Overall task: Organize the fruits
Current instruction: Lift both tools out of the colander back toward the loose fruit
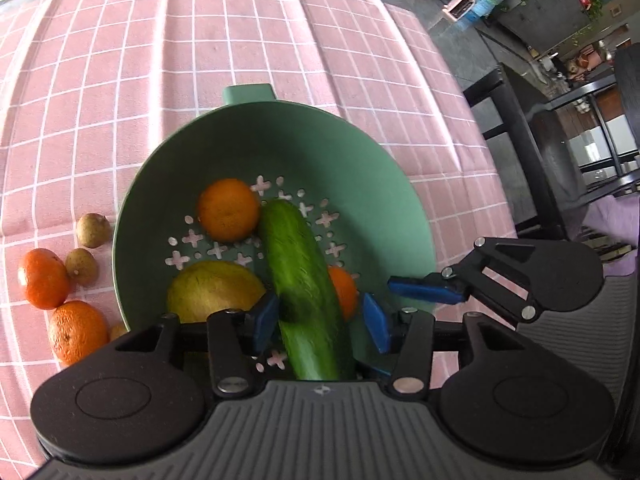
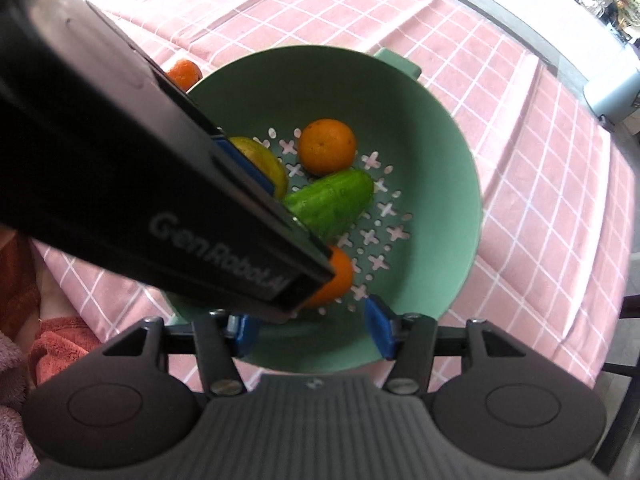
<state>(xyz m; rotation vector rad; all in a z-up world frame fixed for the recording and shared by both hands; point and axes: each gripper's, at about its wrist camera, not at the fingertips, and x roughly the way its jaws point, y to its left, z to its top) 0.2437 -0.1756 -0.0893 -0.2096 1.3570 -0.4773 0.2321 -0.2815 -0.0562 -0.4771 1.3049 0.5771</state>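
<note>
A: Left wrist view, centre: the cucumber (image 1: 308,280) lies lengthwise in the green colander (image 1: 280,140), between the blue pads of the left gripper (image 1: 320,320). Jaws stand apart; a gap shows at the right pad, contact at the left pad unclear.

B: Other contents?

A: Two oranges (image 1: 229,209) and a yellow fruit (image 1: 214,290) in the colander. At lower left, on the pink checked cloth (image 1: 120,80): more oranges, small brown fruits (image 1: 93,231).

B: Right wrist view?

A: Right gripper (image 2: 312,334) over the colander's near rim, jaws parted, holding nothing.
</note>
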